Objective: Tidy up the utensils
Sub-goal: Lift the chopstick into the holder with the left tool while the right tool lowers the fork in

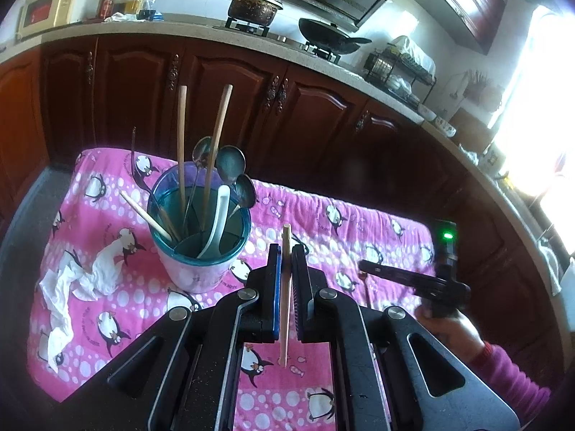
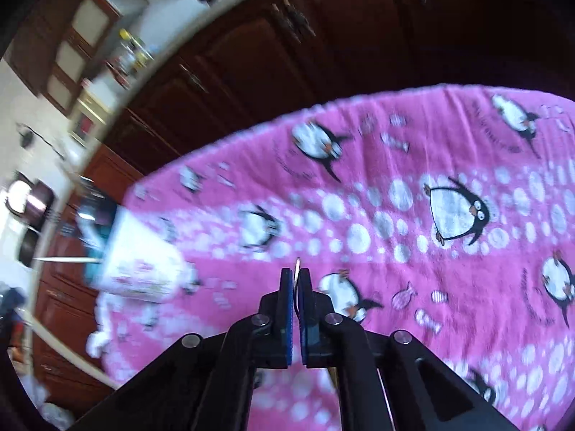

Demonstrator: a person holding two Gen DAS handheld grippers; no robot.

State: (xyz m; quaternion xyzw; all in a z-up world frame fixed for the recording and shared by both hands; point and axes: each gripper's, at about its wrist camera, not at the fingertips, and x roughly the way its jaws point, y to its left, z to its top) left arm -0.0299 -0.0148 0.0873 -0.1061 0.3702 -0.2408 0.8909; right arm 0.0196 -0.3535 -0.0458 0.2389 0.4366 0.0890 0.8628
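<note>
Left gripper point(image 1: 285, 255) pinches 1 chopstick point(image 1: 285, 287); only the right view shows right gripper point(image 2: 295, 276) clamping a thin utensil point(image 2: 296, 280).

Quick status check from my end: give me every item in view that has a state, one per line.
left gripper: shut on a wooden chopstick, held above the cloth.
right gripper: shut on a thin metal utensil; type unclear.
utensil cup: upright, holding chopsticks, metal spoons and a white spoon.
crumpled tissue: lying loose on the cloth beside the cup.
penguin cloth: spread flat.
</note>
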